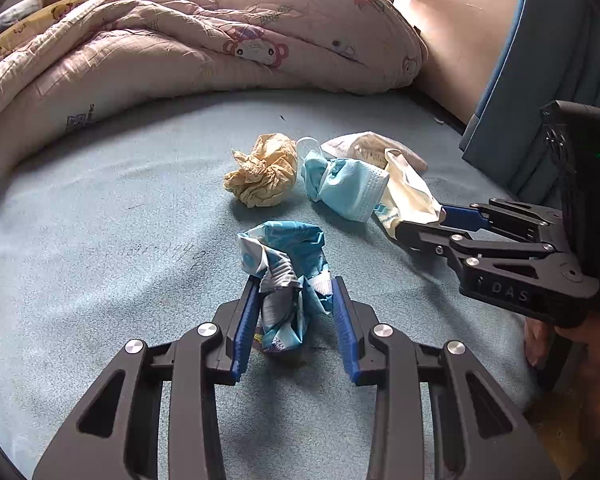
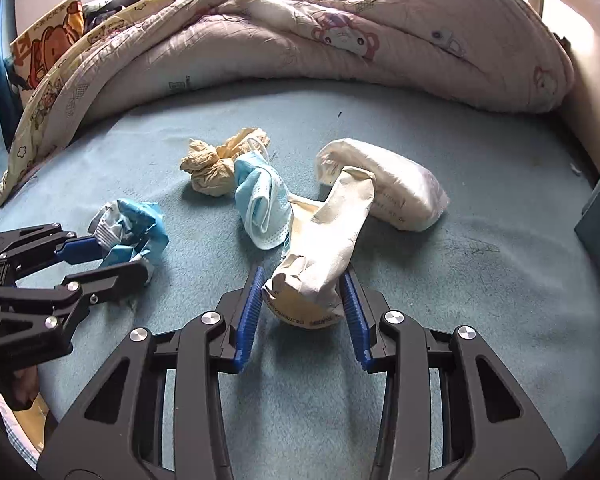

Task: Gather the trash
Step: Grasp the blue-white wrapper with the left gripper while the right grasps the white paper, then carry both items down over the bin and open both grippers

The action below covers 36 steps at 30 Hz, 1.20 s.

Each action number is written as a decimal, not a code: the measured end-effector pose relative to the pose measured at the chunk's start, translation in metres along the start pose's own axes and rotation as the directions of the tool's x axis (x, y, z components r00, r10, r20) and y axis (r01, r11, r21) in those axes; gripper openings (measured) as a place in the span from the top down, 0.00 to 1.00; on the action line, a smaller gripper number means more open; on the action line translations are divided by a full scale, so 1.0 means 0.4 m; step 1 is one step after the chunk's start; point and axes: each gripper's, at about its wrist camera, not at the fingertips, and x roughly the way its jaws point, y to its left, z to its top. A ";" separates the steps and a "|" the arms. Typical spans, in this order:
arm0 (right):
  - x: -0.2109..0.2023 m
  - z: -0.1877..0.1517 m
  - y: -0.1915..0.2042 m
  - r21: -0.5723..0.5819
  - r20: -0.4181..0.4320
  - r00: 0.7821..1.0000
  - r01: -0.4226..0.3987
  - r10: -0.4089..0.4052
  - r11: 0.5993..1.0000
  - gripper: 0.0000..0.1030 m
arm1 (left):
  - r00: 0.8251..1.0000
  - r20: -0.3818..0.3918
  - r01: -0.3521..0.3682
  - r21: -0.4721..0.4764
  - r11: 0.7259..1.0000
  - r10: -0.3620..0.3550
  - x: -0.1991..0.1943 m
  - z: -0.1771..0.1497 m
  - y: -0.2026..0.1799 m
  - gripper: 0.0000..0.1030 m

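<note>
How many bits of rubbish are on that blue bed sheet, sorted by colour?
Blue: 2, the crumpled blue-and-white plastic wrapper and the light blue face mask.
Tan: 1, the crumpled tan paper ball.
Cream or white: 2, the crumpled cream paper bag and the white plastic packet.
Total: 5.

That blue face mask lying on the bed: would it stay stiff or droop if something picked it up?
The blue face mask would probably droop: it already lies folded and crumpled. It looks thin and pleated, so likely very light. Its loose ear loop might snag the tan paper ball it touches.
</note>
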 end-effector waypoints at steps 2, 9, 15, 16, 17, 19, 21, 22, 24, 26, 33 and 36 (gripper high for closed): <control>-0.022 -0.015 -0.002 -0.003 0.011 1.000 0.002 -0.002 1.000 0.65 | 1.000 0.004 -0.013 0.013 1.000 0.013 -0.006 -0.006 -0.010 0.68; -0.108 -0.075 0.007 -0.010 0.048 0.998 -0.044 0.045 0.999 0.65 | 1.000 0.014 0.016 0.017 1.000 -0.017 -0.054 -0.060 -0.042 0.68; -0.225 -0.136 0.074 -0.064 0.115 0.988 -0.092 0.099 0.994 0.65 | 0.999 0.037 0.022 0.038 0.999 -0.023 -0.150 -0.118 -0.070 0.68; -0.247 -0.150 0.086 -0.070 0.124 0.986 -0.105 0.113 0.992 0.65 | 0.999 0.039 0.020 0.041 0.999 -0.021 -0.164 -0.131 -0.074 0.68; -0.268 -0.165 0.099 -0.078 0.131 0.984 -0.115 0.125 0.990 0.65 | 0.999 0.039 0.021 0.042 0.999 -0.022 -0.180 -0.146 -0.077 0.68; -0.306 -0.199 0.125 -0.094 0.137 0.979 -0.138 0.150 0.986 0.65 | 0.999 0.042 0.020 0.043 0.999 -0.021 -0.212 -0.184 -0.084 0.68; -0.338 -0.241 0.155 -0.115 0.137 0.976 -0.153 0.169 0.981 0.65 | 0.999 0.042 0.026 0.046 0.999 -0.028 -0.246 -0.230 -0.092 0.68; -0.352 -0.266 0.172 -0.124 0.136 0.975 -0.160 0.176 0.979 0.64 | 0.999 0.045 0.027 0.048 0.998 -0.030 -0.263 -0.254 -0.096 0.68; -0.376 -0.322 0.204 -0.141 0.130 0.972 -0.175 0.194 0.974 0.65 | 0.998 0.050 0.031 0.050 0.998 -0.034 -0.297 -0.303 -0.103 0.68; -0.391 -0.382 0.236 -0.160 0.125 0.972 -0.176 0.197 0.971 0.64 | 0.998 0.052 0.030 0.048 0.998 -0.033 -0.327 -0.355 -0.108 0.68; -0.353 -0.590 0.305 -0.171 0.057 0.969 -0.229 0.242 0.958 0.65 | 0.999 0.026 0.026 0.035 0.999 -0.027 -0.360 -0.561 -0.104 0.68; -0.305 -0.677 0.326 -0.168 0.021 0.967 -0.248 0.255 0.954 0.65 | 0.999 -0.023 0.036 0.021 0.999 -0.035 -0.323 -0.667 -0.103 0.68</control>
